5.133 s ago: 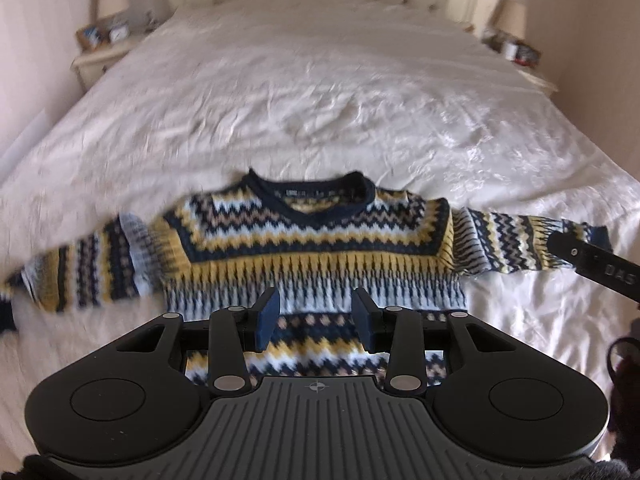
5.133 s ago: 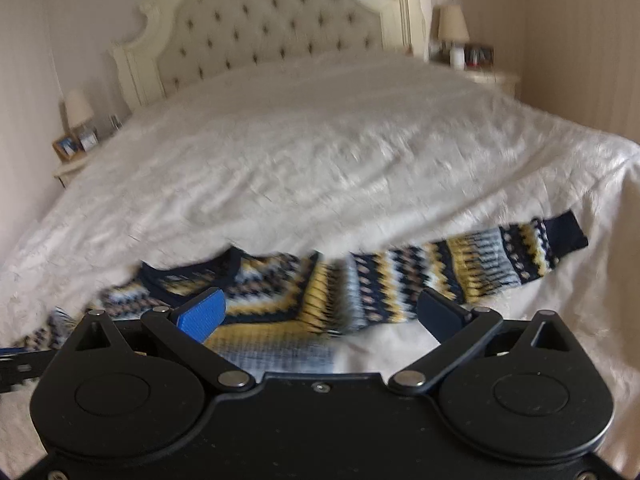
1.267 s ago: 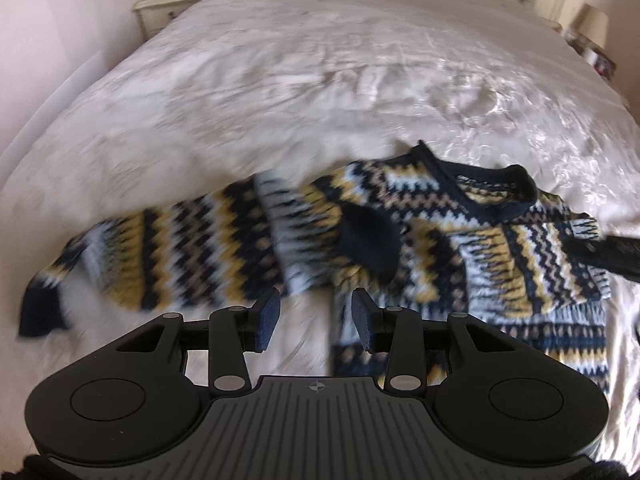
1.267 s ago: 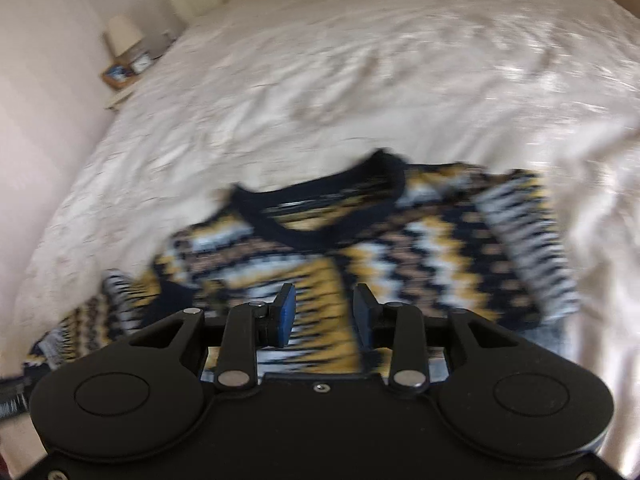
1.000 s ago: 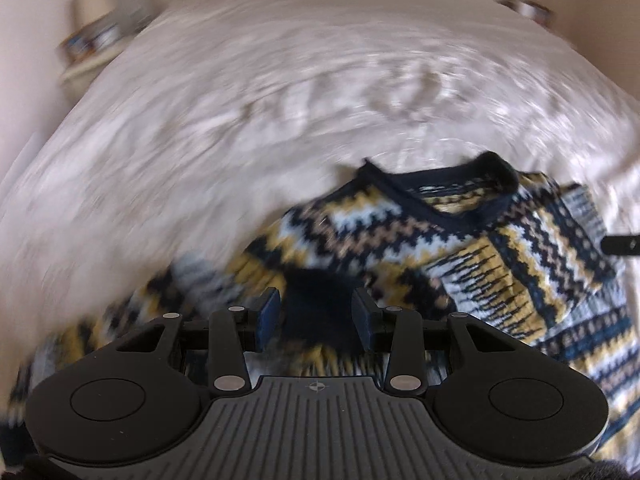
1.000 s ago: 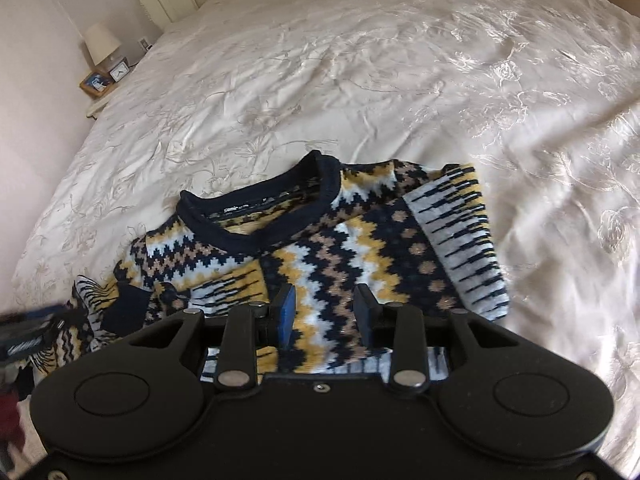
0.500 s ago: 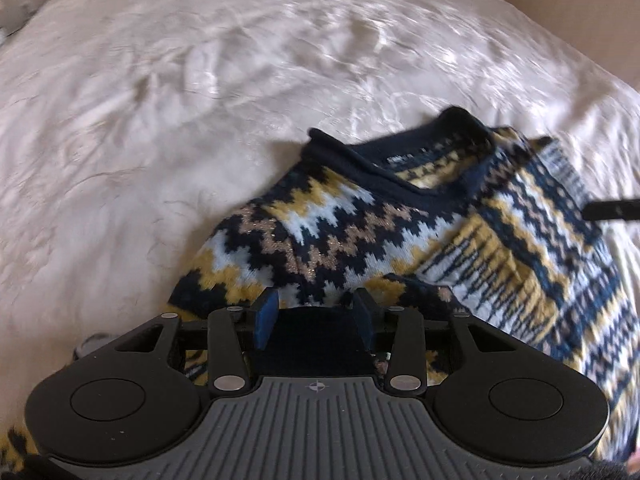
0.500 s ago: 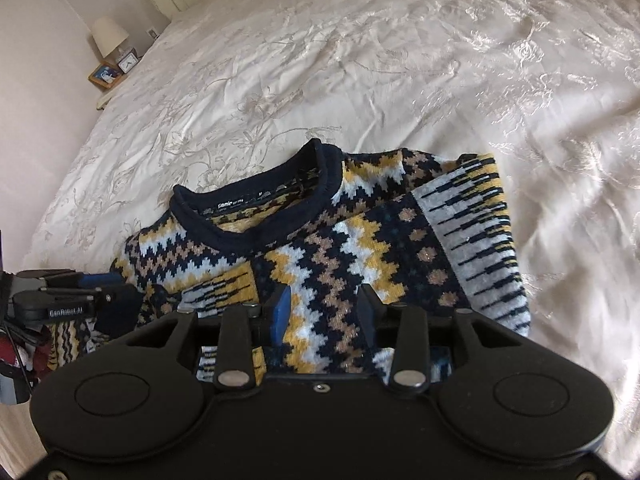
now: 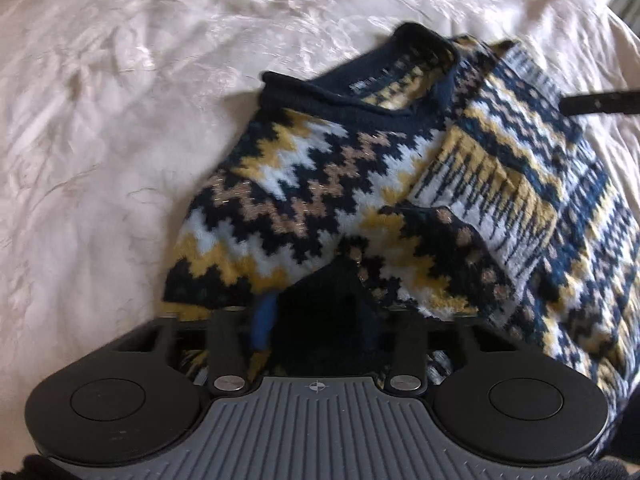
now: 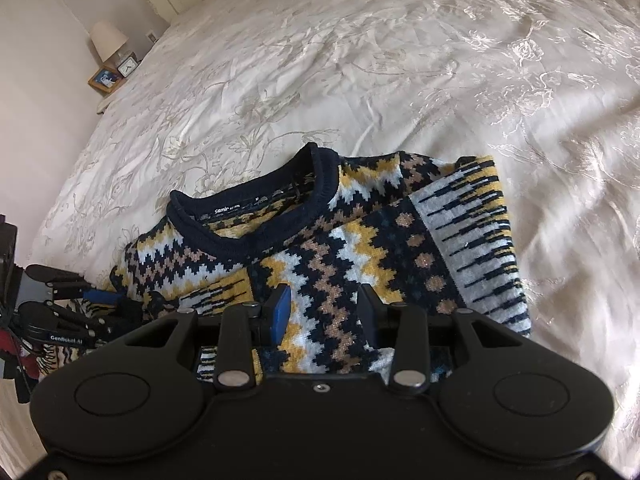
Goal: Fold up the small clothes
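We have the sweater (image 10: 360, 240) lying on the bed (image 10: 360, 60), both sleeves folded in. It looks soft, thick and floppy, so we judge cuffs and hems the best holds. Our left hand-held gripper (image 9: 320, 316) has just been closing on the dark cuff (image 9: 328, 300); the right hand-held gripper (image 10: 324, 312) hovers part-open, empty. No containers in sight.

Both wrist cameras look steeply down, close over the bed (image 10: 400, 60); left sits nearer, and both share the sweater's (image 9: 320, 168) collar (image 10: 248, 216).
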The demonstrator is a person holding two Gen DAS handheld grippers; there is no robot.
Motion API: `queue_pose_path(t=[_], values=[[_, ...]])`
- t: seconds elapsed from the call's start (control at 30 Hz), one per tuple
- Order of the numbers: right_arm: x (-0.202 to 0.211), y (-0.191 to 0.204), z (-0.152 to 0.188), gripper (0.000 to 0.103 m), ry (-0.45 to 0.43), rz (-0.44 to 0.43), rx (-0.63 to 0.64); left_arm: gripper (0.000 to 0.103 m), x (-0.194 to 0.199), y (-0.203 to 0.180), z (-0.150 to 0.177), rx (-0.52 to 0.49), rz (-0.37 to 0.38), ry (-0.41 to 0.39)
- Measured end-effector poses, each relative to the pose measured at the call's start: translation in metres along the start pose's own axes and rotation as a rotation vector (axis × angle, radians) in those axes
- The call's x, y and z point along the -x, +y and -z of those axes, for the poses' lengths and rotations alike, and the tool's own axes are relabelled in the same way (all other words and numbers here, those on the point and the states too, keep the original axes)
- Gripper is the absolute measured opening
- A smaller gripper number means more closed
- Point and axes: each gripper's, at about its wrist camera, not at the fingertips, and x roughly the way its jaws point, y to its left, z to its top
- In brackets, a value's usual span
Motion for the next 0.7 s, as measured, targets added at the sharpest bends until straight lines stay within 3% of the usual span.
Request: queue_pose_path(t=[0.1, 0.2, 0.3, 0.43, 0.57, 0.7], values=[[0.002, -0.001, 0.001, 0.048, -0.007, 0.000, -0.004, 0.013, 0.016, 0.002, 0.013, 0.096, -0.004, -0.048], [0.002, -0.004, 0.002, 0.048, -0.003, 0.006, -0.001, 0.013, 0.026, 0.001, 0.028, 0.193, 0.000, -0.072], [0.001, -0.010, 0.002, 0.048, -0.001, 0.023, 0.012, 0.013, 0.026, -0.003, 0.039, 0.210, 0.015, -0.058], [-0.001, -0.026, -0.007, 0.064, -0.023, 0.096, 0.025, 0.013, 0.024, -0.005, 0.048, 0.256, 0.019, -0.060], [-0.006, -0.053, -0.023, 0.064, -0.065, 0.179, 0.015, 0.013, 0.025, -0.004, 0.048, 0.363, 0.037, -0.113], [-0.019, -0.081, -0.043, 0.064, -0.063, 0.200, -0.022, 0.014, 0.017, -0.008, 0.045, 0.405, 0.020, -0.124]])
